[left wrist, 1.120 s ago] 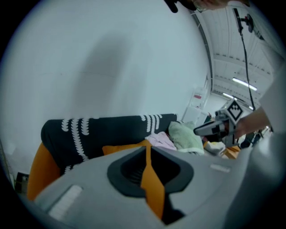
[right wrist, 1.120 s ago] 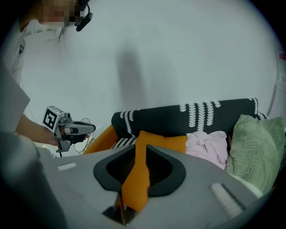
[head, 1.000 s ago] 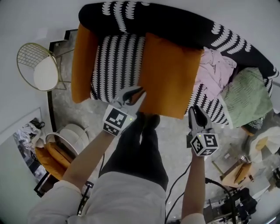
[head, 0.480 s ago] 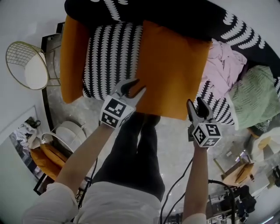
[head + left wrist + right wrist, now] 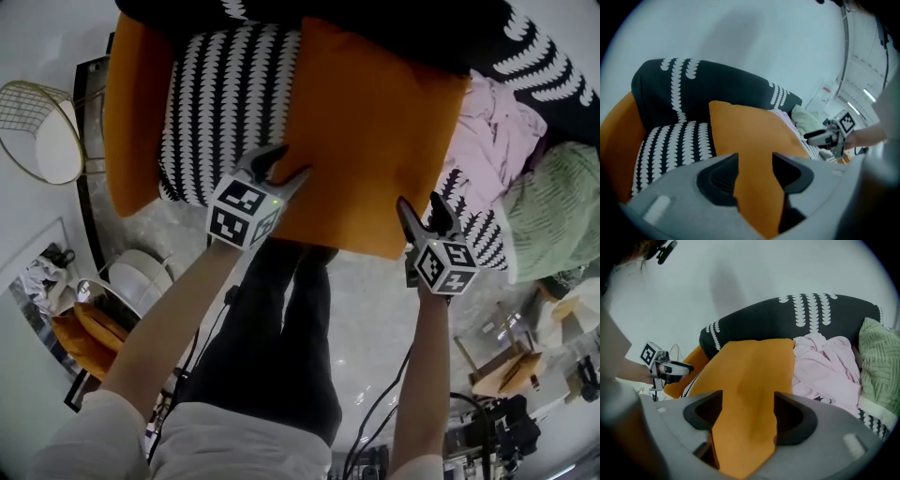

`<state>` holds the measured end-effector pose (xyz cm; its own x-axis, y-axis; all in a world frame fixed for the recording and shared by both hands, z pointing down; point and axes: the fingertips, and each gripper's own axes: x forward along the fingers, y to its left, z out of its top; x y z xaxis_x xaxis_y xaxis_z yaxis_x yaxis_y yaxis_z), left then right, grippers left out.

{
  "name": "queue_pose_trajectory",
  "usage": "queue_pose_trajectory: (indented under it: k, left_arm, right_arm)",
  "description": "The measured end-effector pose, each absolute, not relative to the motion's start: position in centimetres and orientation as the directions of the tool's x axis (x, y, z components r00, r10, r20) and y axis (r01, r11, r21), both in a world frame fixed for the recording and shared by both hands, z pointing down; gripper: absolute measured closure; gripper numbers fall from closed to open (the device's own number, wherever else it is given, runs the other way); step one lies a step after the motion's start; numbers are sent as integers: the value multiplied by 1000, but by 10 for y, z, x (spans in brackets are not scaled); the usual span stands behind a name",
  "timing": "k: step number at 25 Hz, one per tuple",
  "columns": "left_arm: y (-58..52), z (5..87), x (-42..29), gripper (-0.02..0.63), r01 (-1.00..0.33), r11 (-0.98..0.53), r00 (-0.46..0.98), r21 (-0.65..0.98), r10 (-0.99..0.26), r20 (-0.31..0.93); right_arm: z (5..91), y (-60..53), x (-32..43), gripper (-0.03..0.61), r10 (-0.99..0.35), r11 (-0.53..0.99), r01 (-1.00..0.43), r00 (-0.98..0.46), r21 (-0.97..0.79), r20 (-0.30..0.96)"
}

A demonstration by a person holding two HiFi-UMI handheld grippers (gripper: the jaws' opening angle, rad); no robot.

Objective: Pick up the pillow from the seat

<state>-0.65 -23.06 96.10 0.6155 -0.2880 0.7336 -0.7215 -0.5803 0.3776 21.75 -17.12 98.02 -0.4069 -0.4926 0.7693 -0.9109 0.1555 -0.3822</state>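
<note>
A large orange pillow [image 5: 375,122] leans on the black-and-white patterned sofa seat [image 5: 225,94], its near edge hanging toward me. My left gripper [image 5: 286,164] is at the pillow's near left edge, and its jaws are opening. The pillow's corner [image 5: 750,136] shows in the gap between them, with no pad pressing on it. My right gripper [image 5: 422,208] is at the near right corner, and its jaws are also opening. There the pillow [image 5: 750,371] fills the gap without being squeezed.
An orange armrest cushion [image 5: 136,112] flanks the seat on the left. A pink cloth [image 5: 497,141] and a green pillow [image 5: 553,206] lie to the right on the sofa. A gold wire chair [image 5: 37,131] stands at the far left. My legs are below the sofa's front edge.
Both grippers have moved forward to the pillow's near edge. Their jaws have gone from nearly shut to spread apart. The sofa now appears closer and higher in the head view.
</note>
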Motion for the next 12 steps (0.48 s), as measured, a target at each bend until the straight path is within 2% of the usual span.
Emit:
queue_pose_trajectory:
  k: [8, 10, 12]
  left_arm:
    - [-225, 1018, -2, 216, -760, -482, 582, 435, -210, 786]
    - [-222, 1030, -2, 181, -765, -474, 570, 435, -186, 800]
    - [-220, 1038, -2, 176, -770, -466, 562, 436, -173, 809]
  right_arm:
    - [1032, -172, 239, 93, -438, 52, -910, -390, -411, 810]
    - [1042, -170, 240, 88, -412, 45, -905, -402, -422, 818]
    - [1050, -166, 240, 80, -386, 45, -904, -408, -425, 828]
